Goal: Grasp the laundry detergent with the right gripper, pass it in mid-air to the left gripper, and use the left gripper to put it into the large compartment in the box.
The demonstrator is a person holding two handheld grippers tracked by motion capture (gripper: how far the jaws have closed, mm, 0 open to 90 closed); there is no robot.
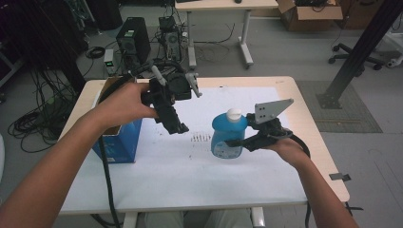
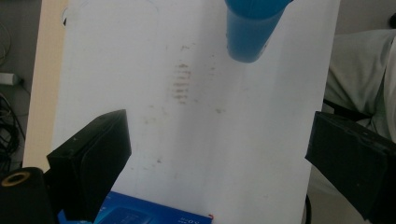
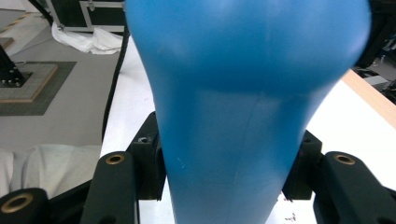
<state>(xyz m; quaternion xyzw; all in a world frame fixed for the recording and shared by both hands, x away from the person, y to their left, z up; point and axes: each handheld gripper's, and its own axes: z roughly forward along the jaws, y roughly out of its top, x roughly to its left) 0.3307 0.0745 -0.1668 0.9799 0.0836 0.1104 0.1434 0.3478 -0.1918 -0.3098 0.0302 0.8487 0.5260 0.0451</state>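
Standing upright mid-surface [image 1: 157,180], the blue bottle [image 1: 228,135] is clamped by the right gripper [image 1: 237,142]; the left gripper [image 1: 178,126] hovers apart. Left gripper view: fingers [image 2: 93,158] spread, empty, bottle [image 2: 252,32] ahead. Right gripper view: fingers [image 3: 147,163] pinch its body [image 3: 243,116].

The high view looks forward and down across the white-topped table [image 1: 190,175] from the person's side. The left gripper view hangs well above that table [image 2: 196,140], facing down, blue bottle [image 2: 252,32] at top centre. The right gripper view sits against the same bottle [image 3: 243,102], probably level.
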